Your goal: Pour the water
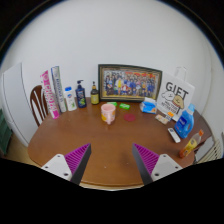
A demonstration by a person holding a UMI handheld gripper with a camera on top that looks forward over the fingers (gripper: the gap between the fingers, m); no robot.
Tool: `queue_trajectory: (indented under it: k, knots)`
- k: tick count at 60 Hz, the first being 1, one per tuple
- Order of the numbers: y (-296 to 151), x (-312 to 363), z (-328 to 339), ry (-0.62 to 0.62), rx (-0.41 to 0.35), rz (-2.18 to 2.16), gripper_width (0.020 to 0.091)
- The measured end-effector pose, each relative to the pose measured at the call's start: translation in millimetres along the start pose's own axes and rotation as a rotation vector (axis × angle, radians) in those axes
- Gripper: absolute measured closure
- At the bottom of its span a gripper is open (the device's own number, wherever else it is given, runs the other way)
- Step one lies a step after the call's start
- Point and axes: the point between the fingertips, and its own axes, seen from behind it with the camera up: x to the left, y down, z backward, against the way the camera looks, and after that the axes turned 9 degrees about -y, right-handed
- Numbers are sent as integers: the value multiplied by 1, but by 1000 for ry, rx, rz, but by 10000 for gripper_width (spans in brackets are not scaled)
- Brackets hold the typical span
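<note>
A pink cup [108, 112] stands upright near the middle of the round wooden table [100, 140], well beyond my fingers. A dark blue bottle [81, 94] with a white cap stands at the back left, among several pale bottles [67, 99]. My gripper [110, 162] is open above the table's near edge. Its purple pads [72, 160] are spread wide and only bare wood shows between them. Nothing is held.
A framed group photo [129, 81] leans on the wall behind the cup. A white GIFT bag [177, 95], a blue tub [149, 104] and small packets [186, 125] crowd the right side. A pink lid [128, 117] lies by the cup. A wooden chair [38, 103] stands at the left.
</note>
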Motion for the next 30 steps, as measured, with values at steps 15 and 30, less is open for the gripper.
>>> queue_trajectory:
  k: [15, 30]
  knots:
    - [74, -162, 29, 85, 34, -54, 250]
    - [132, -336, 43, 172, -15, -71, 244]
